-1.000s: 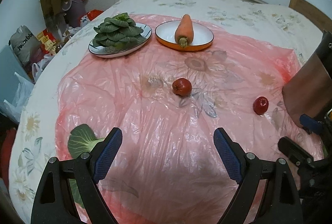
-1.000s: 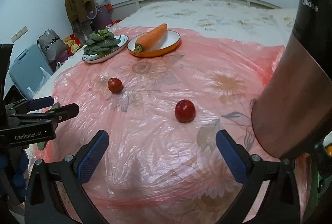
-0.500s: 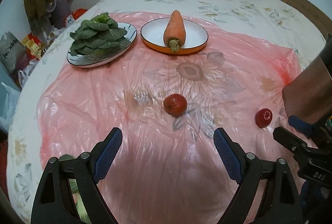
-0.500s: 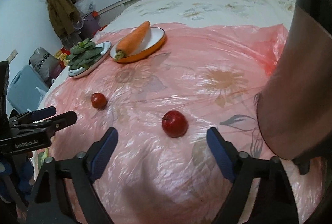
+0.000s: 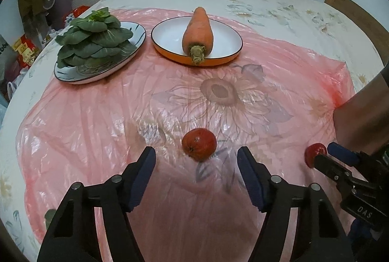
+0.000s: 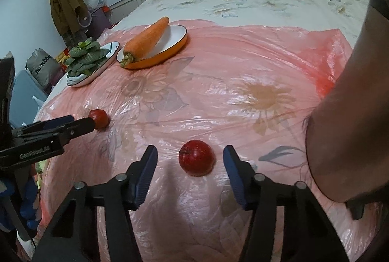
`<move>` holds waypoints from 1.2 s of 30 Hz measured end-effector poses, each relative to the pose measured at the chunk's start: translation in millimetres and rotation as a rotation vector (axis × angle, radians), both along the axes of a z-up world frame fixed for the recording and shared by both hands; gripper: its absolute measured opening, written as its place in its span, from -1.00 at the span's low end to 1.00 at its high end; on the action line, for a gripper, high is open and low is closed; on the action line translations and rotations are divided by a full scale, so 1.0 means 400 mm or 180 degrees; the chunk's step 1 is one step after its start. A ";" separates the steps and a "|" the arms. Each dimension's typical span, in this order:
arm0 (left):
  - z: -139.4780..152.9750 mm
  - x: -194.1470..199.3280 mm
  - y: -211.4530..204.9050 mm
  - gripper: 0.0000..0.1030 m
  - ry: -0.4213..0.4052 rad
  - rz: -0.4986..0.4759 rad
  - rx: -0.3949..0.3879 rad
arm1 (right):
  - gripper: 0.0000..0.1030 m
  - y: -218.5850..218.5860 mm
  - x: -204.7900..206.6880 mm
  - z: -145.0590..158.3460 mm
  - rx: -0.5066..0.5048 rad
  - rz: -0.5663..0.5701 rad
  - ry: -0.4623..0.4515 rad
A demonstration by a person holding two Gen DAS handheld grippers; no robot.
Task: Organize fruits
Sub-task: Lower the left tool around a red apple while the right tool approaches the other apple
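We have the greens (image 5: pixel 93 39) and carrot (image 5: pixel 198 35) plated at the frame's top, while both claws, left (image 5: pixel 196 160) and right (image 6: pixel 189 160), are closing, empty, around two red fruits (image 5: pixel 199 144) (image 6: pixel 197 157) lying low-centre on the bed (image 5: pixel 267 2).

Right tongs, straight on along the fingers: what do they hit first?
Most likely the red apple: it sits centred just ahead of the right tongs, whose jaws are closing with no contact yet. Depth is unclear, so the pink plastic sheet could come first.

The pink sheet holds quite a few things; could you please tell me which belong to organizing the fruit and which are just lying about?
Job:
- orange-red fruit, ahead of closing left gripper
- red apple, ahead of closing right gripper

Lying about:
- carrot on orange plate
- greens on blue-rimmed plate
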State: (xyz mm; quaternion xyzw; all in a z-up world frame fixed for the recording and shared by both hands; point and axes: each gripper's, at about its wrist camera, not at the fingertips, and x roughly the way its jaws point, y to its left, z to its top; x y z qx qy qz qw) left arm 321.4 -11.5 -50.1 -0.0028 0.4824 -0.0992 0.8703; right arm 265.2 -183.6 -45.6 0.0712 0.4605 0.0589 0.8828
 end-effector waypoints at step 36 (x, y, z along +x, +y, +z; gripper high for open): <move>-0.082 0.056 -0.012 -0.18 0.0089 -0.0001 0.0049 | -0.32 -0.021 0.049 -0.068 0.0062 0.0010 0.0268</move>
